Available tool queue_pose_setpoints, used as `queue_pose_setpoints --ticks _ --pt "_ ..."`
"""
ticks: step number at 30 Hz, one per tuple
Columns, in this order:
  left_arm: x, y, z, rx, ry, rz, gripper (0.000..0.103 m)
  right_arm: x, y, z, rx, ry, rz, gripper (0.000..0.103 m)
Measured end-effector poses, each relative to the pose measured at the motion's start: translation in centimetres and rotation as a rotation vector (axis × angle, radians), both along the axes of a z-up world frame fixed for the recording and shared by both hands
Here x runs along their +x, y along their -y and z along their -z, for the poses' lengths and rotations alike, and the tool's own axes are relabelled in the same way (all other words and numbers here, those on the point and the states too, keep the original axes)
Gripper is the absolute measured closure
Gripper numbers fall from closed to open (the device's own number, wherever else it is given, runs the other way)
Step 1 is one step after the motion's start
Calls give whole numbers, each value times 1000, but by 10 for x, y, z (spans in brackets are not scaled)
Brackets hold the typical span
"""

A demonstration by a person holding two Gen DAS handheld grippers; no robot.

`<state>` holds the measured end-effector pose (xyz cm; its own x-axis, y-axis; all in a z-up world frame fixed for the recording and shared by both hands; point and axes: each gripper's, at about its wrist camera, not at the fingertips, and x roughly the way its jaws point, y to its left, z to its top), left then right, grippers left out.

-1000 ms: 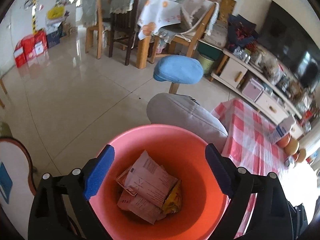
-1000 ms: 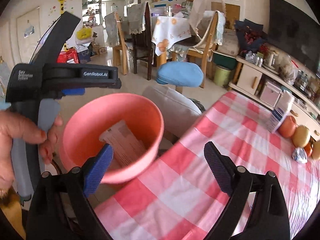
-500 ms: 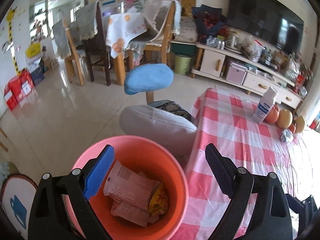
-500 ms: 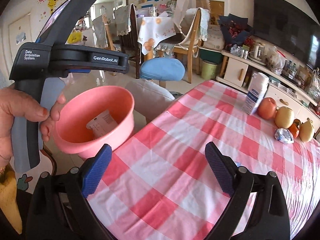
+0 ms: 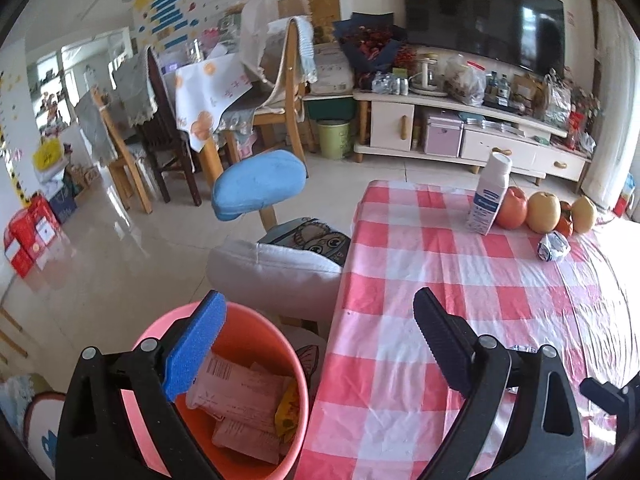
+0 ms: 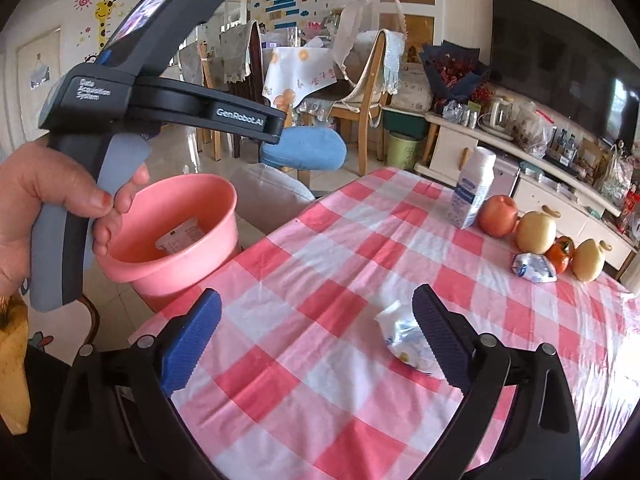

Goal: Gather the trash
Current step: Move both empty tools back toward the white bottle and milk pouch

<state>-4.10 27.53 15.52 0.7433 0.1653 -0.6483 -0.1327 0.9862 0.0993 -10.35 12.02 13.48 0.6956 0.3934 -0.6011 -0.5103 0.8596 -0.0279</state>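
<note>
A pink bin stands on the floor beside the left edge of the red-checked table; it holds paper wrappers and a yellow packet. My left gripper is open and empty above the bin's right rim and the table edge. My right gripper is open and empty over the table. A crumpled white wrapper lies on the cloth just inside its right finger. Another crumpled wrapper lies by the fruit; it also shows in the left wrist view. The bin also shows in the right wrist view.
A milk carton, an apple, pears and persimmons stand at the table's far side. A grey cushioned seat and a blue stool stand by the bin. Dining chairs, a TV cabinet and a green bin stand behind.
Both grippers have swung right, from over the bin toward the table. The white wrapper has come into the right wrist view beside the right finger.
</note>
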Motion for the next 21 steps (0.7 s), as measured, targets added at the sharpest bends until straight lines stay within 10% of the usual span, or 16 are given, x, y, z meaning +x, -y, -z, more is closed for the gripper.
queue_pose_setpoints --ticks 21 --pt "7 101 -10 196 53 137 9 -1 75 8 29 8 59 5"
